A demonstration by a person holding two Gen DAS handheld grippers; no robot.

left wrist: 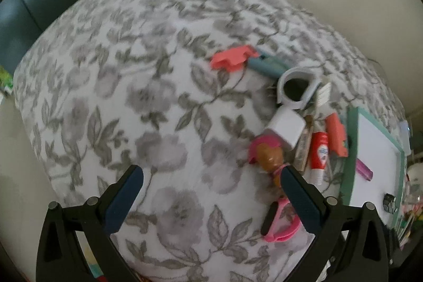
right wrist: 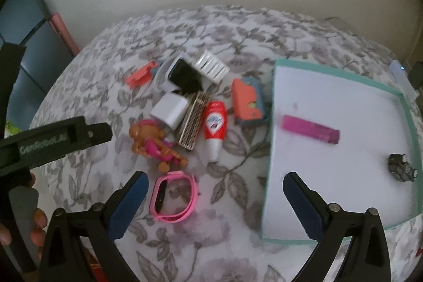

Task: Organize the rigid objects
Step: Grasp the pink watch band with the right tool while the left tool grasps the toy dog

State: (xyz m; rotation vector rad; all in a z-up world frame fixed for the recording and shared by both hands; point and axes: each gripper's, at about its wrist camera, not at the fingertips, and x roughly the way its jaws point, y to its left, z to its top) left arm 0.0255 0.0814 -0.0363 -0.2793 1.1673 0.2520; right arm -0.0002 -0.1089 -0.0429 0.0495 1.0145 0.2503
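Both the left gripper (left wrist: 211, 176) and right gripper (right wrist: 215, 183) hover spread and empty over the floral bedspread (right wrist: 238, 25). The pink plastic wristband (right wrist: 174, 198) lies between the right gripper's fingers; the teal-rimmed white tray (right wrist: 343, 97) sits beyond its right finger.

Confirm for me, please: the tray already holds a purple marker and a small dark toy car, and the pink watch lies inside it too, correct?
Not quite. The pink watch is not in the tray; it lies on the floral cloth to the tray's left, as the right wrist view shows. The purple marker and the small dark toy car are indeed inside.
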